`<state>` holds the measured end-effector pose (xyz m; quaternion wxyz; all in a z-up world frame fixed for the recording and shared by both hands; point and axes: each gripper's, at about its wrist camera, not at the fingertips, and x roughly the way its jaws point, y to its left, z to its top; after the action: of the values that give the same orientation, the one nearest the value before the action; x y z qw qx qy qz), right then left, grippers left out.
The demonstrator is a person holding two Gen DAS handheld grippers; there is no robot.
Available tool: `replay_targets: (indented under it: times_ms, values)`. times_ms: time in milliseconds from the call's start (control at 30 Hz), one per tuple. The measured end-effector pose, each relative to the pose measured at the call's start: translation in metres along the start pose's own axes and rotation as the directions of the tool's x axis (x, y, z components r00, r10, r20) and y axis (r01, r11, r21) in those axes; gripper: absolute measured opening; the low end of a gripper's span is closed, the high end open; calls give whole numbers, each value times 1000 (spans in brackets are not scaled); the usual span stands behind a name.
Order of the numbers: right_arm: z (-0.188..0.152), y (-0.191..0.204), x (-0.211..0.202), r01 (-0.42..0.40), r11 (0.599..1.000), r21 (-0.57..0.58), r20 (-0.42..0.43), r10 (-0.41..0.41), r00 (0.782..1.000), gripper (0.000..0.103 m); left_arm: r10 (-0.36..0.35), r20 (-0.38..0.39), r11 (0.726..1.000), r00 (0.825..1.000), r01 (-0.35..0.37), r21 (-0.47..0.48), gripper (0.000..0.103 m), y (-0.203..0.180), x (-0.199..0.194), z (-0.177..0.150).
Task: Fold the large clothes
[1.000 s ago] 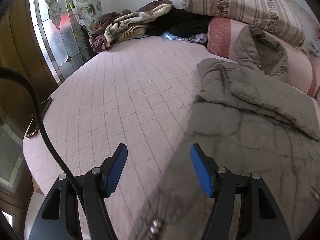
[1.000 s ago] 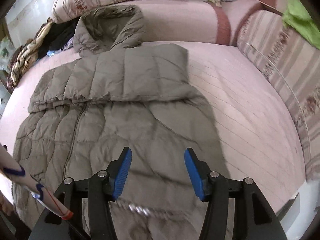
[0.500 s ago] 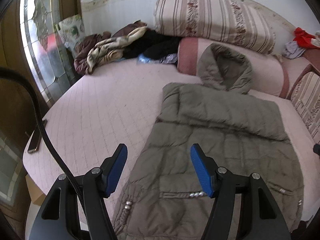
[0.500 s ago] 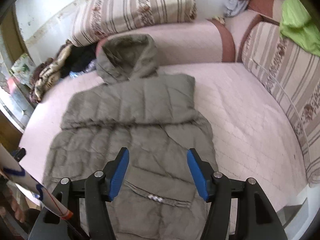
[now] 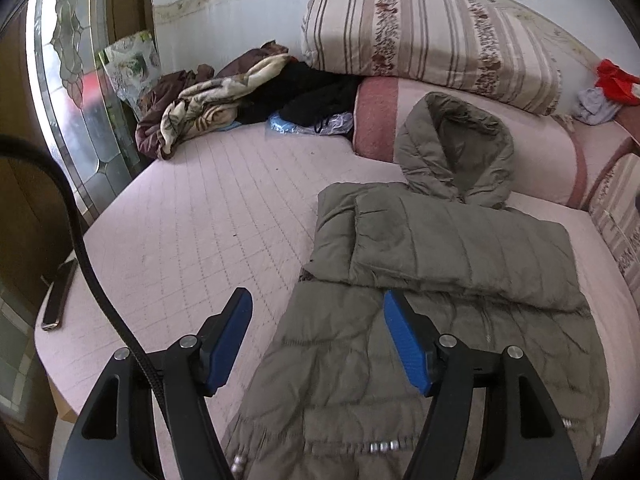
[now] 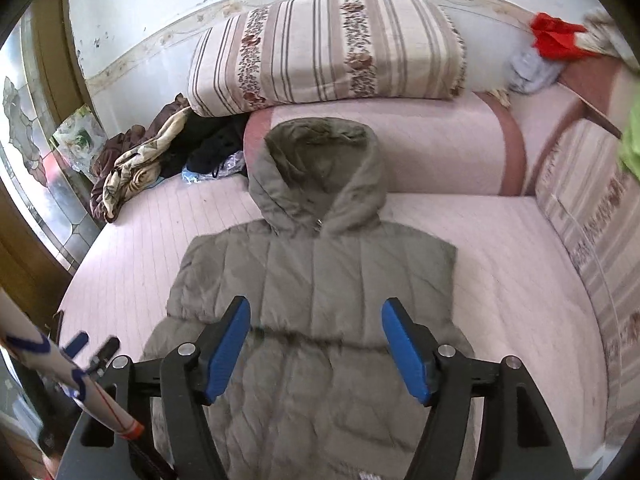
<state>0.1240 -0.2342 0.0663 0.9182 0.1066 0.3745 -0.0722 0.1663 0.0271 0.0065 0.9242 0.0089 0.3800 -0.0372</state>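
An olive hooded puffer jacket (image 5: 440, 264) lies flat on the pink quilted bed (image 5: 208, 220), its hood (image 6: 320, 168) propped against a pink bolster. Its sleeves are folded in, forming a band across the chest. My left gripper (image 5: 318, 312) hovers open above the jacket's lower left side, with nothing between its blue pads (image 5: 404, 344). My right gripper (image 6: 316, 316) hangs over the middle of the jacket (image 6: 316, 280). Its jaws are opening and nothing is between them. The left gripper's blue tip (image 6: 76, 342) shows at the lower left of the right wrist view.
A striped cushion (image 5: 432, 40) and pink bolster (image 6: 440, 148) line the back. Crumpled clothes (image 5: 224, 100) pile at the back left, by a stained-glass panel (image 5: 68, 92). A phone (image 5: 60, 294) lies on the bed's left edge. Red cloth (image 6: 556, 40) sits far right.
Both grippers have risen and drawn back from the jacket, so the whole garment and hood now show. The right jaws stand wider apart.
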Motion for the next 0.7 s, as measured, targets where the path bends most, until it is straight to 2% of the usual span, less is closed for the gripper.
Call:
replay_targets:
  times_ms: [67, 233, 333, 400, 467, 533, 700]
  values:
    - [17, 6, 22, -14, 1000, 20, -15, 15, 1000, 73, -7, -19, 1000, 1000, 6, -25, 67, 1, 22, 5]
    - [71, 21, 95, -134, 983, 125, -53, 141, 989, 74, -4, -49, 999, 999, 2, -40, 67, 1, 67, 4]
    - [106, 33, 142, -162, 970, 180, -58, 175, 983, 79, 16, -49, 999, 999, -18, -36, 67, 6, 87, -2]
    - [132, 41, 173, -160, 966, 204, -50, 173, 984, 82, 31, -81, 999, 996, -34, -38, 67, 10, 102, -4]
    - [158, 49, 201, -144, 965, 219, -38, 156, 987, 86, 6, -130, 997, 991, -16, -70, 67, 17, 118, -2]
    - [183, 55, 229, -111, 965, 239, -27, 120, 992, 87, -19, -142, 994, 990, 3, -107, 67, 24, 126, 1]
    - [224, 60, 291, -69, 950, 304, -33, 83, 996, 89, -6, -162, 989, 987, -19, -147, 67, 37, 142, 3]
